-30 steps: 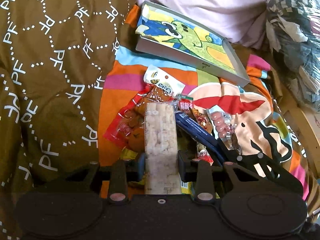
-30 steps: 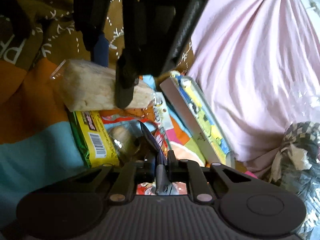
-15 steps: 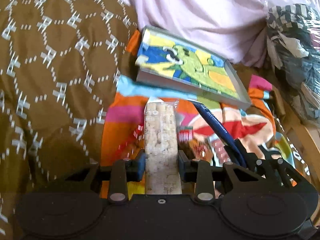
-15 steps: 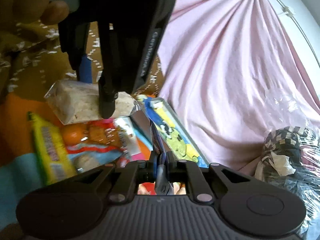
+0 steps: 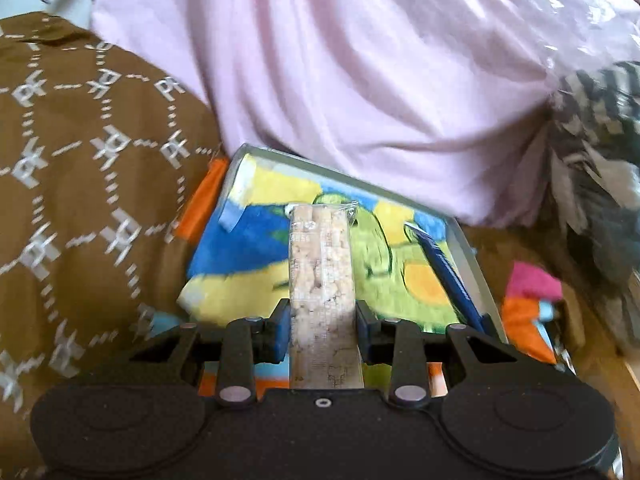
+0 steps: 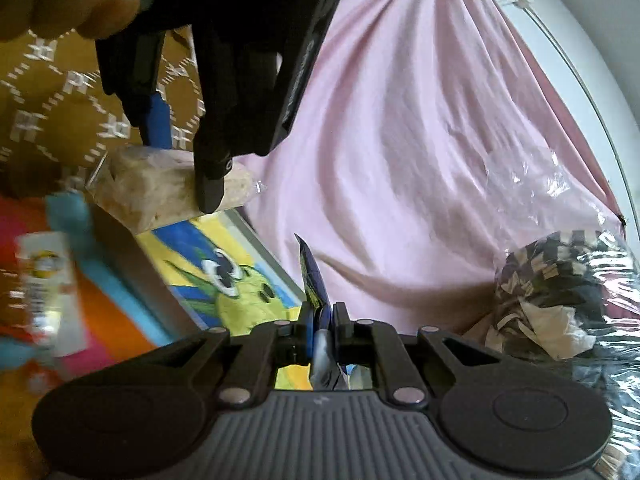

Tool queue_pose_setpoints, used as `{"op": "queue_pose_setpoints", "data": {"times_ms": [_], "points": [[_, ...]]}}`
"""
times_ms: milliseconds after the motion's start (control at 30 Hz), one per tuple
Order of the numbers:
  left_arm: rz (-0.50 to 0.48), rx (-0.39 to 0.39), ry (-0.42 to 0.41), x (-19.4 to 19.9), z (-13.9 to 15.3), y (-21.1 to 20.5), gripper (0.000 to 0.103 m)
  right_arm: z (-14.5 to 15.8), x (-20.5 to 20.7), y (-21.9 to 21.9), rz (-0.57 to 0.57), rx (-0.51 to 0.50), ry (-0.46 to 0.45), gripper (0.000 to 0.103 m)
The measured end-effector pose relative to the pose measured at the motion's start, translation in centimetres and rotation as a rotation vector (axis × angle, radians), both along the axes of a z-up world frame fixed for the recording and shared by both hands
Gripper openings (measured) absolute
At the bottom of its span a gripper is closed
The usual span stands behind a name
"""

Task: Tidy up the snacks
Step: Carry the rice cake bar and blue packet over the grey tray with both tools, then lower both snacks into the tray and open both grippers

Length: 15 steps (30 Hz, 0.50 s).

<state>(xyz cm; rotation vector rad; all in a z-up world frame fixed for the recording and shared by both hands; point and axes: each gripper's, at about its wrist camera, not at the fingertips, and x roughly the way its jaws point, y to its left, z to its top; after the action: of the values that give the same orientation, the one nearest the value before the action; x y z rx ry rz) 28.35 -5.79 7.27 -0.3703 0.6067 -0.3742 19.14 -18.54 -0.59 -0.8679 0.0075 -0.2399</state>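
Both snacks hang over the cartoon-printed box [image 5: 400,280], the left gripper [image 5: 322,316] clamped on the pale rice-crisp bar [image 5: 322,272], the right gripper [image 6: 322,320] pinching what seems a dark blue packet [image 6: 314,280]; next, lower and release.

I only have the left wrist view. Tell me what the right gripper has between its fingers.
Observer: The right gripper is shut on a thin dark blue foil packet, held edge-up.
Operator: Now say where my clear-wrapped puffed-rice bar sits relative to the cartoon-printed flat box.
Observer: In the right wrist view it hangs at the box's edge. I cannot tell whether it touches.
Operator: Report any snack lying outside the box.
Observer: One white snack packet, blurred, lies on the orange and blue cloth beside the box.
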Motion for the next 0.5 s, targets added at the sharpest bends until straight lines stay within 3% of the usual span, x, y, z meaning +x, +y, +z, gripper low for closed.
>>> {"op": "queue_pose_setpoints", "data": {"times_ms": [200, 500], "points": [[0.027, 0.024, 0.026, 5.7, -1.3, -3.4, 0.034, 0.0, 4.0, -3.0, -0.046, 0.098, 0.038, 0.011], [0.047, 0.061, 0.075, 9.4, -3.4, -6.4, 0.035, 0.0, 6.9, -6.1, -0.109, 0.284, 0.124, 0.011]]}}
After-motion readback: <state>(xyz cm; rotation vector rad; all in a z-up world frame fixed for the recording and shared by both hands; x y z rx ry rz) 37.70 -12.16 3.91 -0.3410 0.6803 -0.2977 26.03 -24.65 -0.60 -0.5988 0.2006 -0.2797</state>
